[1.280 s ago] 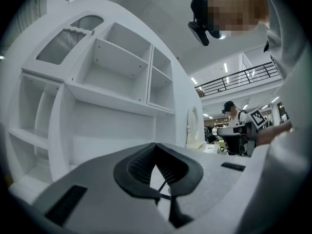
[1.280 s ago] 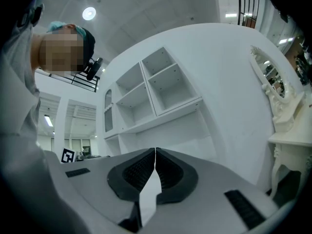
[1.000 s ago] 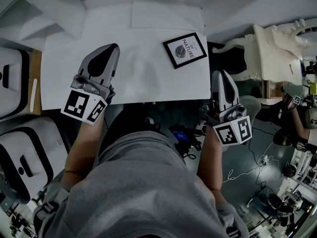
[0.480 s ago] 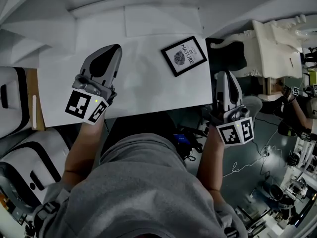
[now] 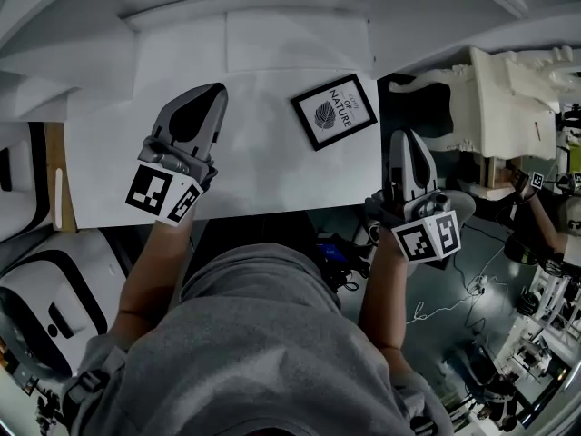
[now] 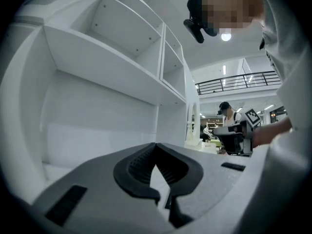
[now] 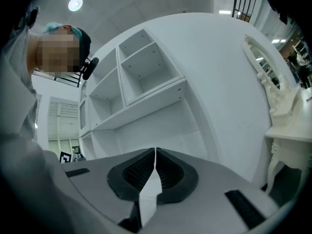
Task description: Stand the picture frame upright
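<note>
**Frame lying flat, ahead and inboard of the right gripper**

The picture frame (image 5: 334,112) is lying face-up on the white table (image 5: 272,180), toward its far right part and well short of upright. It is sitting askew to the table's edges: in the head view its long axis is running from lower left to upper right, with one corner pointing at the table's right edge.

The right gripper (image 5: 402,136) is hovering just off that right edge, beside the near corner, so the frame is lying forward and to the left of its tips — near, but not touching. The left gripper (image 5: 216,89) is hanging over the table's left half with the frame off to its right, farther away. The right hand looks the nearer one for the reach.

Both forearms are reaching out from the torso, and both tools are pointing roughly level, forward across the table toward the white shelf unit (image 7: 136,82) rather than down at the frame. Neither gripper view is showing the frame at all.

The jaws of the left gripper (image 6: 156,146) are pressing together with nothing between them, and those of the right gripper (image 7: 155,151) are likewise clenched and empty. By my reading, the coming move is going to need jaws parting and a tip dipping toward a frame edge — the lift has not yet begun.
</note>
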Tool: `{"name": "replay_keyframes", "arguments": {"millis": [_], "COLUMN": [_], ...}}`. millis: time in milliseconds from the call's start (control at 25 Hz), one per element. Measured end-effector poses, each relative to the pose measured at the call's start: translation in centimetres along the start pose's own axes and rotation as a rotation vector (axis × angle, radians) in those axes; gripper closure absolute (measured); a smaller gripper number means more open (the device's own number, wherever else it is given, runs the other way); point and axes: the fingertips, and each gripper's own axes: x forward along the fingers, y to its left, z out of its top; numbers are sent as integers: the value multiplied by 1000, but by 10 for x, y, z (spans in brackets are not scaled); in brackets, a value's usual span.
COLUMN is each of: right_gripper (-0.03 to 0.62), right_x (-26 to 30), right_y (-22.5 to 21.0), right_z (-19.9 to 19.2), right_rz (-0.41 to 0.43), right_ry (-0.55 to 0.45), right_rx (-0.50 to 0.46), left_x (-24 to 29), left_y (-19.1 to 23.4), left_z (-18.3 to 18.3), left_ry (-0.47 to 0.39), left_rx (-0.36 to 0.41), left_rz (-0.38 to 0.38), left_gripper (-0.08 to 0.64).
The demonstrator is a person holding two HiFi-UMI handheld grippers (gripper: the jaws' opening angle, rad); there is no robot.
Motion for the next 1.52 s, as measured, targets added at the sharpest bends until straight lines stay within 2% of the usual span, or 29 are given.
{"name": "replay_keyframes", "arguments": {"millis": [200, 360, 600, 760, 1040, 1360, 1520], "right_gripper": [562, 561, 561, 561, 560, 560, 485], "right_x": [7, 10, 7, 5, 5, 5, 4], "right_y": [-33, -60, -102, -129, -158, -170, -172], "right_z": [-21, -47, -91, -135, -191, -243, -260], "right_rz": [4, -3, -38, -79, -122, -148, -156], "right_ry": [91, 156, 267, 398, 529, 699, 744], "right_rx": [26, 87, 177, 235, 309, 258, 273], "left_x": [20, 43, 83, 109, 142, 172, 189], "left_y": [-10, -26, -41, -44, -44, -55, -67], "left_z": [-7, -18, -53, -83, -119, -165, -197], "left_ry": [9, 16, 94, 160, 234, 329, 400], "left_rx": [15, 41, 67, 57, 58, 75, 99], "left_rz": [-10, -79, -129, -163, -182, -216, -257], "left_gripper": [552, 552, 552, 552, 551, 551, 551]}}
